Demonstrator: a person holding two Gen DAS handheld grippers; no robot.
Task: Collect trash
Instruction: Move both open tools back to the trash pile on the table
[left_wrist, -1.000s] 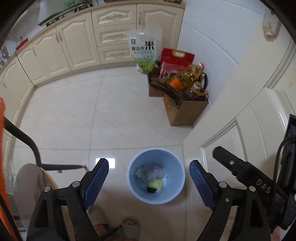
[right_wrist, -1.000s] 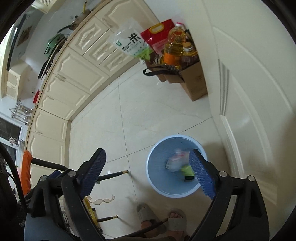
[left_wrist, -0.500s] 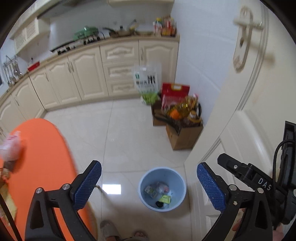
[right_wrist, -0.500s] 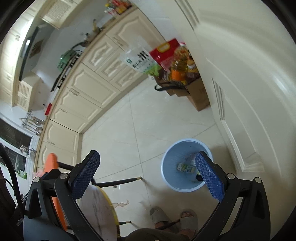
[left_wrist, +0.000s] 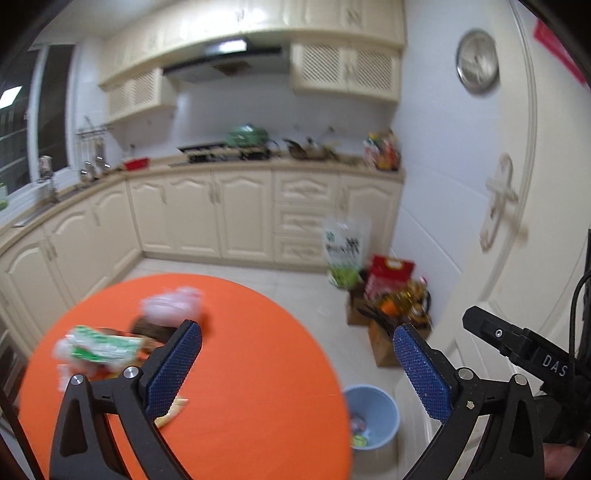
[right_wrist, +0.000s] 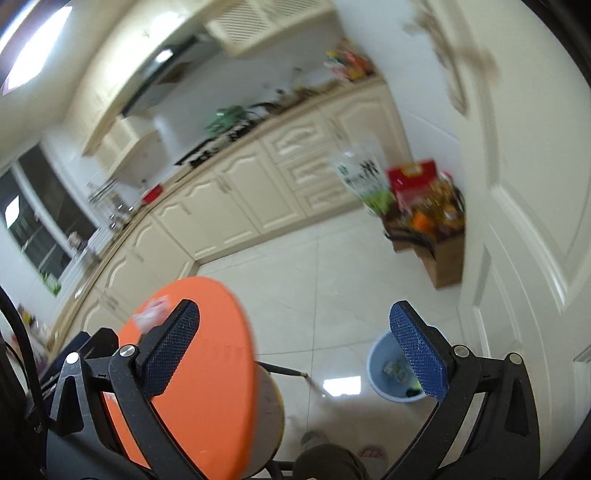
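A round orange table (left_wrist: 240, 369) fills the lower left of the left wrist view. On it lie a green and white wrapper (left_wrist: 99, 347), a crumpled pink bag (left_wrist: 171, 306), a dark item (left_wrist: 151, 330) and a pale scrap (left_wrist: 171, 410). My left gripper (left_wrist: 295, 365) hangs open above the table's right part with nothing between its pads. A light blue bin (left_wrist: 376, 417) with trash inside stands on the floor right of the table. My right gripper (right_wrist: 295, 349) is open and empty, high above the floor, between the orange table (right_wrist: 199, 369) and the blue bin (right_wrist: 388, 373).
Cream kitchen cabinets (left_wrist: 221, 218) line the far wall. Cardboard boxes with oil bottles and bags (left_wrist: 388, 306) stand by a white door (left_wrist: 517, 240) on the right. A person's feet in sandals (right_wrist: 332, 446) show below. Tiled floor (right_wrist: 314, 277) lies between table and cabinets.
Both grippers rose and swung away from the bin toward the table, which now fills the left wrist view. The bin has dropped to the lower right. Both stay open and empty.
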